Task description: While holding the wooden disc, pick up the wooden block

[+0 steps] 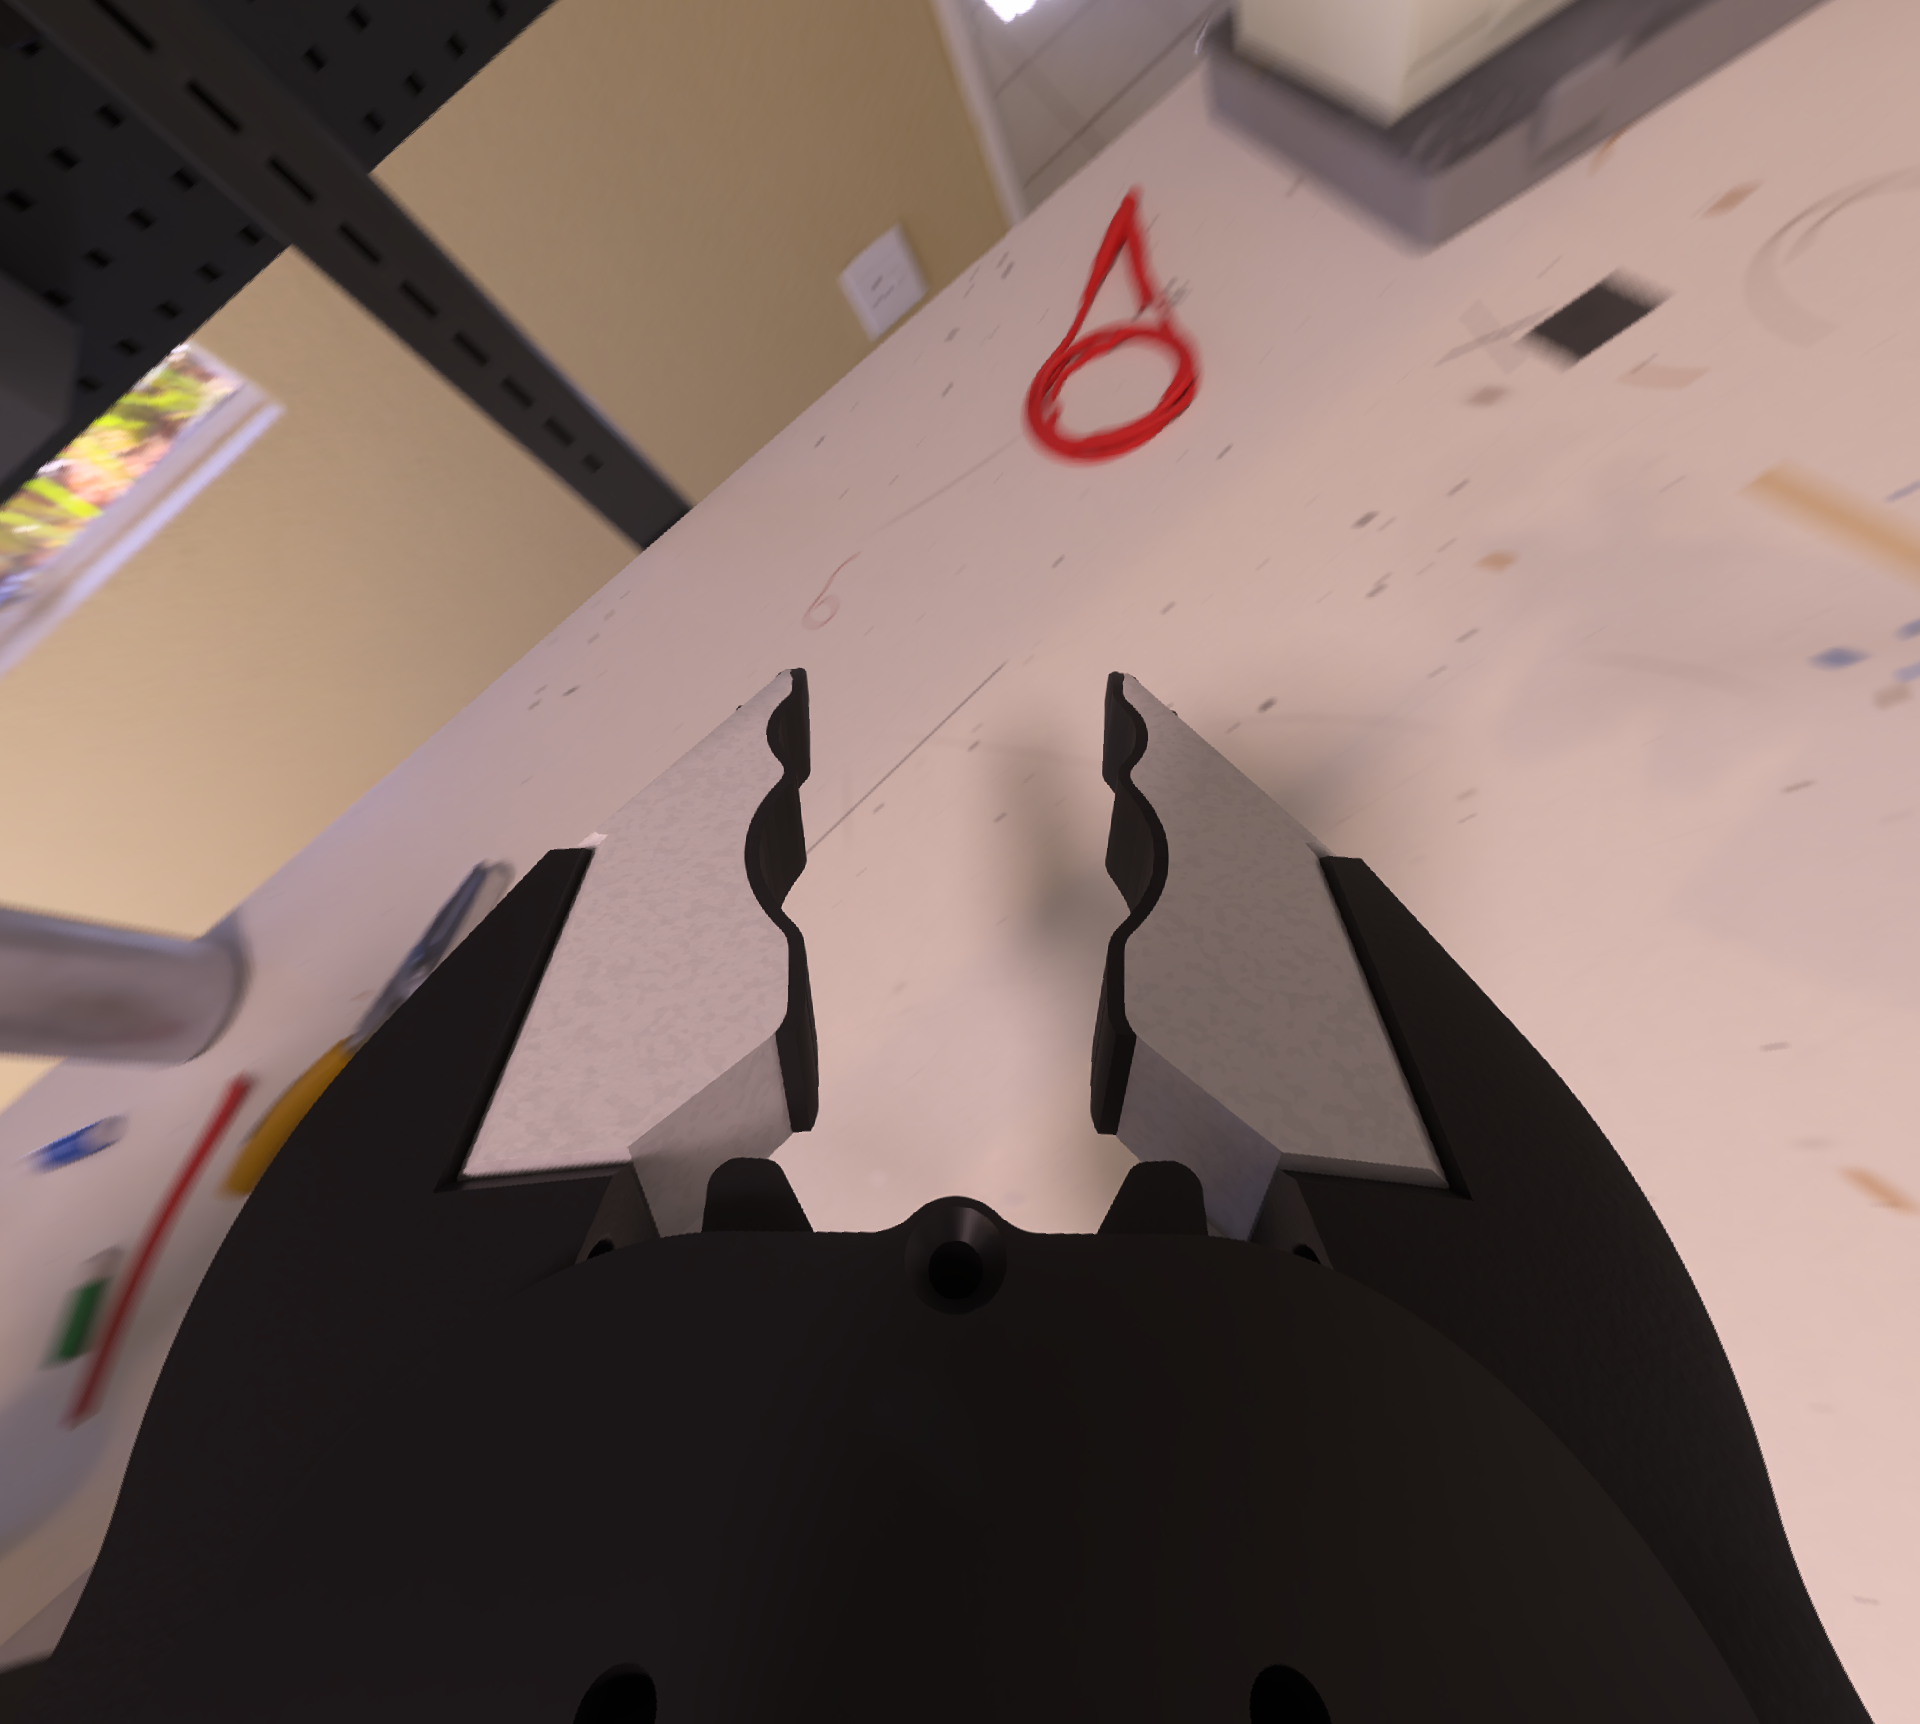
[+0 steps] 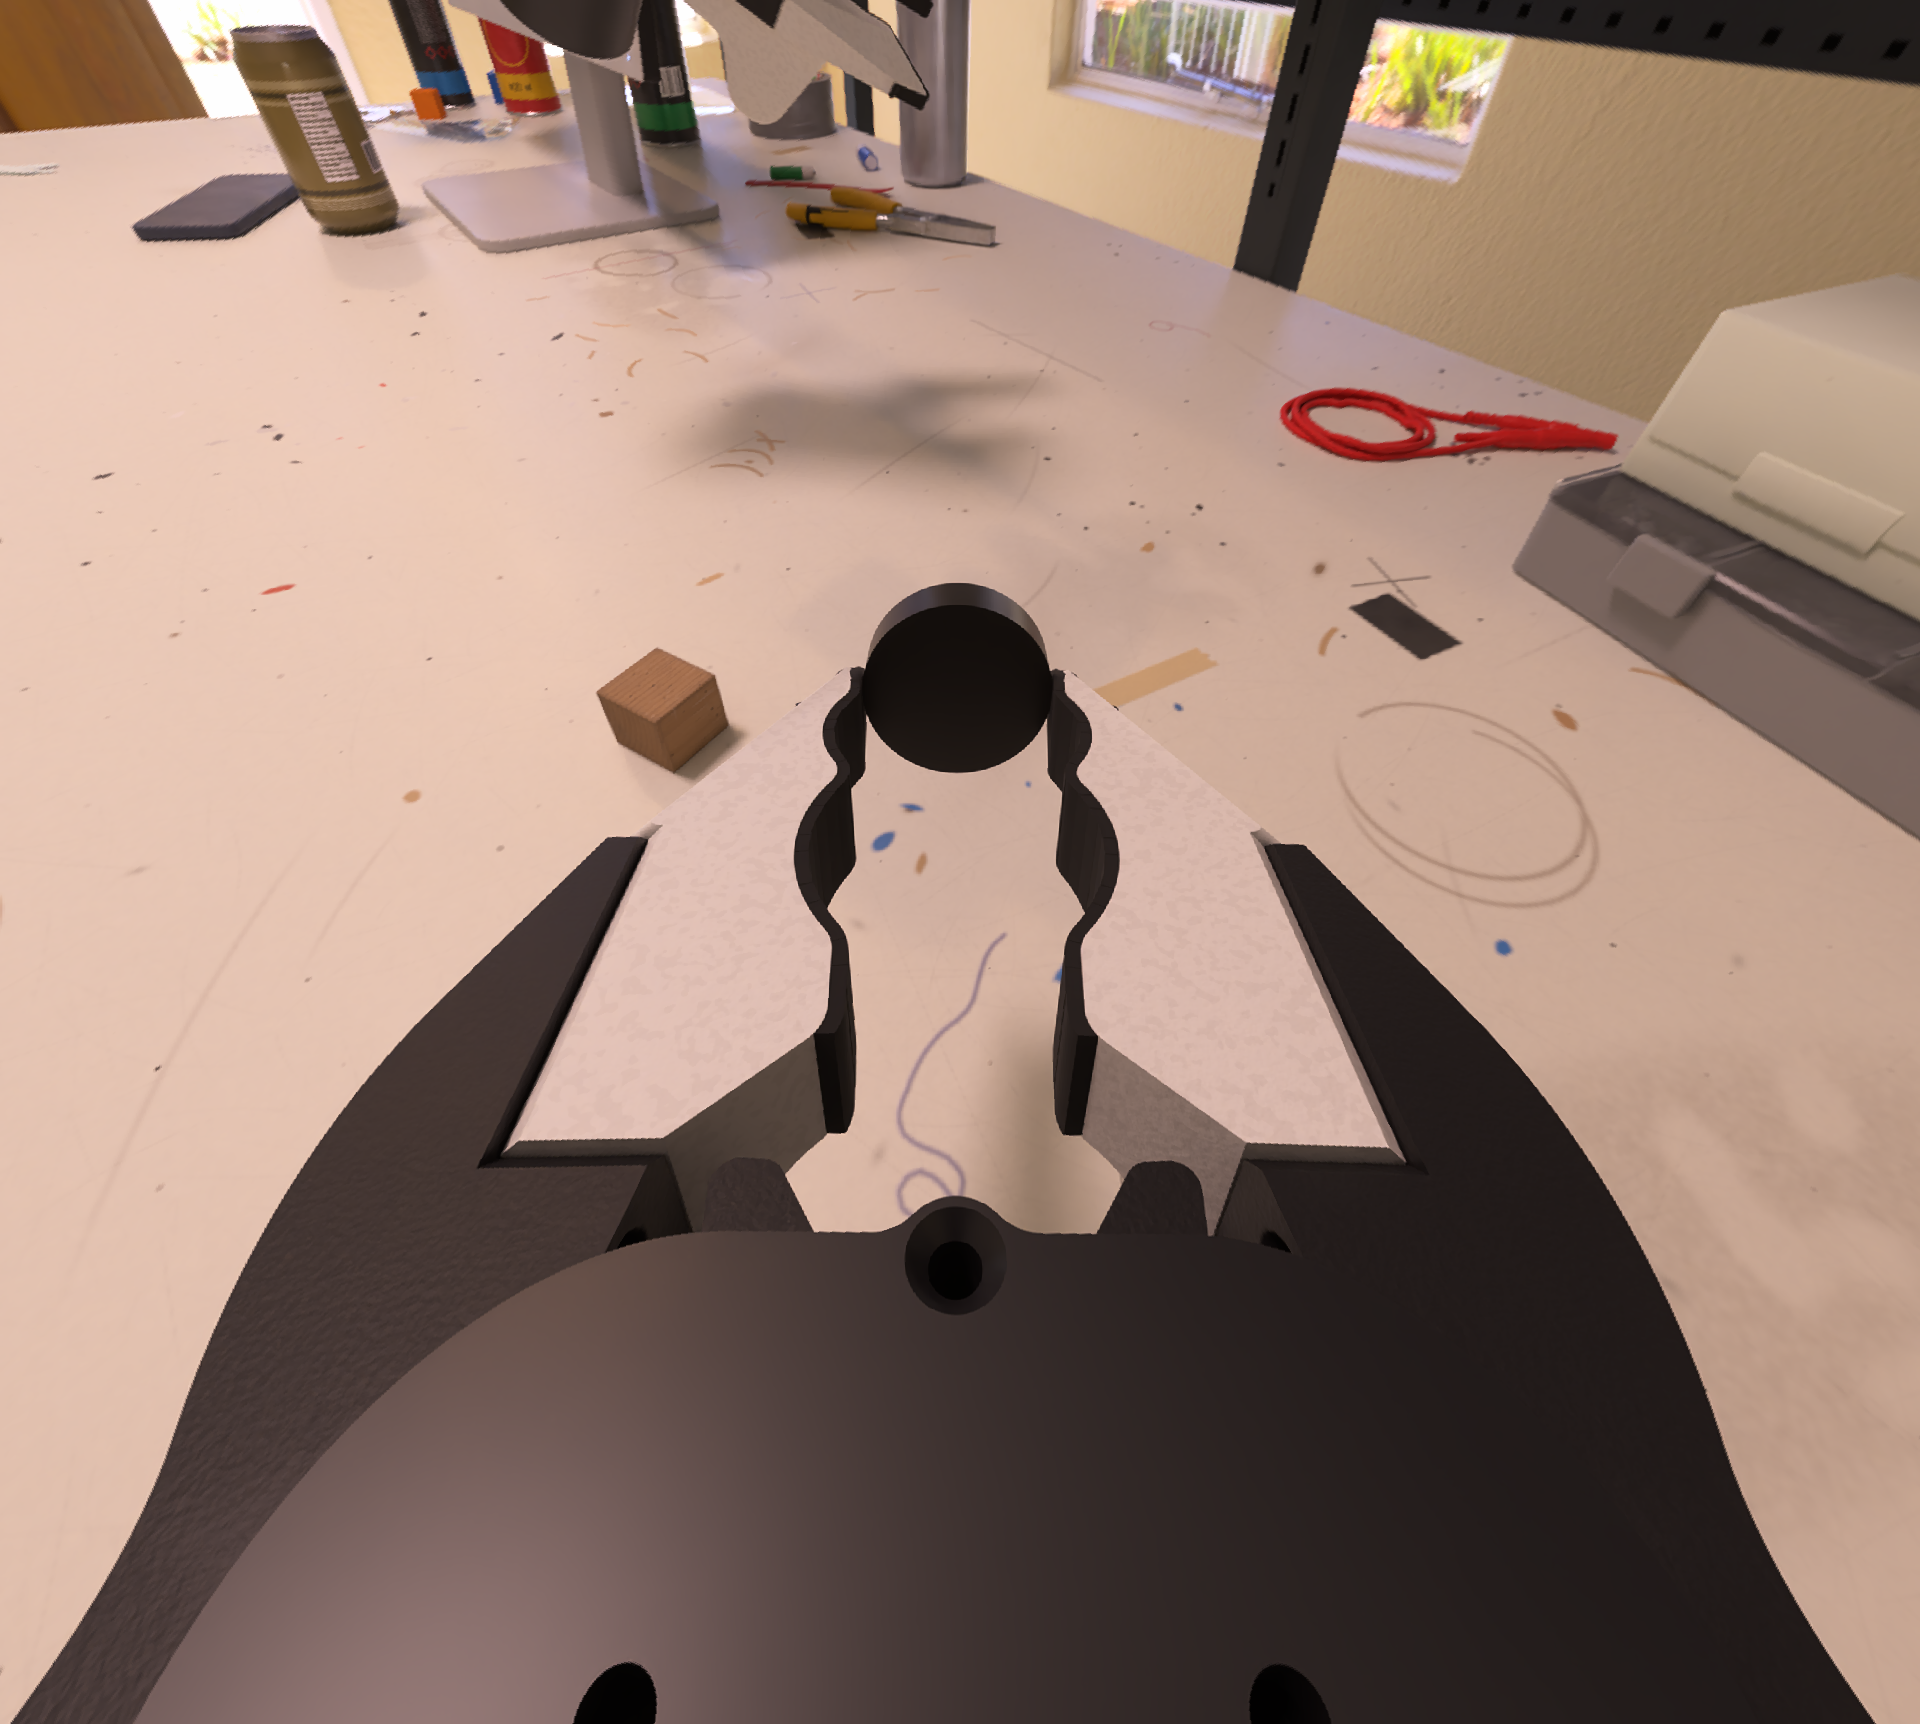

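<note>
Right wrist view: right tool (image 2: pixel 956 687) clamps wooden disc (image 2: pixel 956 682); wooden block (image 2: pixel 662 706) lies mid-desk, ungrasped; left tool (image 1: pixel 956 687) gapes apart, empty.

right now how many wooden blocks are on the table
1: the wooden block lies on the table, left of the right hand-held gripper. Others could be hidden behind it.

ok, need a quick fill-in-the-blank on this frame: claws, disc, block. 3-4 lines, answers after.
1. The right claw is shut on the dark ____.
2. The wooden block rests on the ____, touched by neither claw.
3. The left claw is ____ and empty.
4. The coiled cable near the beige machine is ____ in colour.

Answers: disc; table; open; red
</note>
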You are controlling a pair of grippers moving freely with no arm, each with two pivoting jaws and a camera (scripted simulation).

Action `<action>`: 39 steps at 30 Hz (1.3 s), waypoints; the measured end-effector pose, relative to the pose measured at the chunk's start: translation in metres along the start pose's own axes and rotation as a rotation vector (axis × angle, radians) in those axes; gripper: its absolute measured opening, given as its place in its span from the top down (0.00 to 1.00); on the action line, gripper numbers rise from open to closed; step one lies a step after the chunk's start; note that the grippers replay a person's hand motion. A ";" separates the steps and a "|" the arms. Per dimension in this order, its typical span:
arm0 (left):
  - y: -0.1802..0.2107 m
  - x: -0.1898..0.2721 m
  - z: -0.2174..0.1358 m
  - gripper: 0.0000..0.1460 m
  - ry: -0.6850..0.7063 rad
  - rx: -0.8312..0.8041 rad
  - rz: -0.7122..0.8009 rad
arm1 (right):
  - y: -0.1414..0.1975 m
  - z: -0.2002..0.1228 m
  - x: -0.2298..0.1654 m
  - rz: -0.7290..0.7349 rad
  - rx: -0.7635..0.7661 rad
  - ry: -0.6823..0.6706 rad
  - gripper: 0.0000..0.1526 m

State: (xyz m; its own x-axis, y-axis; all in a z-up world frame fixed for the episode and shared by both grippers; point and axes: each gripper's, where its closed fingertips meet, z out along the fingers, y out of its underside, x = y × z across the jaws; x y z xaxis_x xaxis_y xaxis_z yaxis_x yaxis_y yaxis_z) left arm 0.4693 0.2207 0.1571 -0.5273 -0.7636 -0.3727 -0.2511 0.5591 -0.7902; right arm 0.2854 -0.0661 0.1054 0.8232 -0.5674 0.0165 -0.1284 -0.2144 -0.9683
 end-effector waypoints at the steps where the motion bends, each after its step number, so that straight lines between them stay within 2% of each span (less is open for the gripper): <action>1: -0.008 0.006 -0.004 0.61 0.041 0.041 -0.037 | -0.002 0.000 0.001 -0.006 0.006 0.010 0.77; 3: -0.026 0.026 -0.012 0.61 0.199 0.137 -0.138 | -0.004 0.000 0.003 -0.029 0.015 0.043 0.77; 5: -0.046 0.054 -0.024 0.61 0.419 0.224 -0.246 | -0.005 0.000 0.007 -0.076 0.012 0.089 0.77; 8: -0.070 0.103 -0.045 0.61 0.746 0.296 -0.314 | -0.006 0.001 0.009 -0.167 -0.001 0.153 0.77; 11: -0.079 0.150 -0.057 0.61 0.964 0.288 -0.288 | -0.009 0.003 0.008 -0.227 -0.001 0.185 0.77; 17: -0.060 0.224 -0.062 0.61 1.235 0.149 -0.178 | -0.012 0.000 0.006 -0.252 0.017 0.186 0.77; 25: 0.018 0.288 -0.072 0.61 1.360 -0.251 0.218 | -0.010 -0.003 0.012 -0.211 0.014 0.183 0.77; 28: 0.039 0.298 -0.075 0.61 1.363 -0.340 0.340 | -0.007 -0.002 0.012 -0.194 0.004 0.172 0.77; 31: 0.049 0.302 -0.073 0.61 1.350 -0.381 0.388 | -0.004 -0.001 0.011 -0.191 -0.010 0.165 0.77; 39: 0.056 0.306 -0.044 0.61 1.158 -0.354 0.501 | 0.000 -0.001 0.015 -0.179 -0.026 0.175 0.77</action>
State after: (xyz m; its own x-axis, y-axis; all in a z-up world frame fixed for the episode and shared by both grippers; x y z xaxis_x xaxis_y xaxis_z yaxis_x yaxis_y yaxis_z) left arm 0.2582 0.0325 0.0200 -0.9680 0.1701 0.1846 0.0699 0.8889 -0.4528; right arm 0.2975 -0.0755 0.1059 0.7264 -0.6470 0.2318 -0.0052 -0.3424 -0.9395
